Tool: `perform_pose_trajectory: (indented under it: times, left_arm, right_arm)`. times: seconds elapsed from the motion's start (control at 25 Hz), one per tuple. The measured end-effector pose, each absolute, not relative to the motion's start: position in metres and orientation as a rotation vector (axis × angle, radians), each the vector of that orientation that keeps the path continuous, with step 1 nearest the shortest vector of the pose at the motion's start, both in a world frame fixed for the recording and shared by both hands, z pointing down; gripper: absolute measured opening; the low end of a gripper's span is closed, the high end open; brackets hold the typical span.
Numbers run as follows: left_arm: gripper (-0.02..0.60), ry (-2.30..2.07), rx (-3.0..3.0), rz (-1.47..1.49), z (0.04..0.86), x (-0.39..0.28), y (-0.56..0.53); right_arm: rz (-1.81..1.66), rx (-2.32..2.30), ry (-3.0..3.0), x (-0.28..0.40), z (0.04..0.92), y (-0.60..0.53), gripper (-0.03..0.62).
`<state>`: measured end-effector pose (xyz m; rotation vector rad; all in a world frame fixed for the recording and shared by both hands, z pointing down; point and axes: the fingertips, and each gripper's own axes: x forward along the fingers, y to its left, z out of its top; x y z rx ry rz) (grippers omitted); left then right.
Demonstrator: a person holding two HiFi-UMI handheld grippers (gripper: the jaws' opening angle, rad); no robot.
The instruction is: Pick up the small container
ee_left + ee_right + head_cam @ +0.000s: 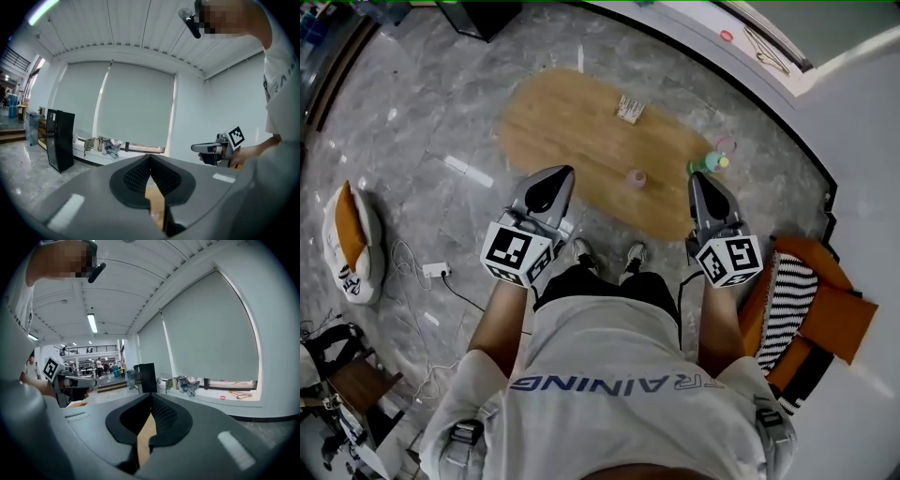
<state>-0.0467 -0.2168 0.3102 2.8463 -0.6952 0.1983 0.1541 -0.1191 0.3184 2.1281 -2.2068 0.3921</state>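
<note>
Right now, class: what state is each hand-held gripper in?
Left hand-held gripper: closed, holding nothing.
Right hand-held gripper: closed, holding nothing.

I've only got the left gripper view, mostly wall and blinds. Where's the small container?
Observer: In the head view, the small container stands on the oval wooden table, toward its near edge.
Operator: Which gripper is closer?
Observer: Neither clearly; it sits roughly midway between the left gripper and the right gripper, ahead of both.
Operator: Anything near it to avoid?
Observer: A green bottle stands at the table's right end, beside the right gripper's tip.
</note>
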Motion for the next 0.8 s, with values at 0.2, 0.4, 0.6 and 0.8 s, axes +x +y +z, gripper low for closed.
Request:
perform_pose_trajectory:
  times: [0.2,0.4,0.6,0.8]
  left_arm:
    - [0.000,-0.701,2.864,0.186,0.298,-0.014,-0.212]
    - [0.000,-0.725,2.850,0.211,0.299,0.006,-0.207]
    - [0.000,-0.723,2.833,0.247,0.313,0.021,-0.203]
    - [0.000,-0.728,2.811,0.266,0.326,0.026,-0.205]
  right_arm:
    - [0.346,2.145,-2.201,0.186,0.304,-0.115,0.014]
    - [0.336,2.147,-2.213,0.209,0.299,-0.113,0.025]
    - [0.383,2.124,-2.213,0.222,0.318,-0.113,0.119]
    - [0.403,2.094,-2.226,0.224,0.331,-0.118,0.233]
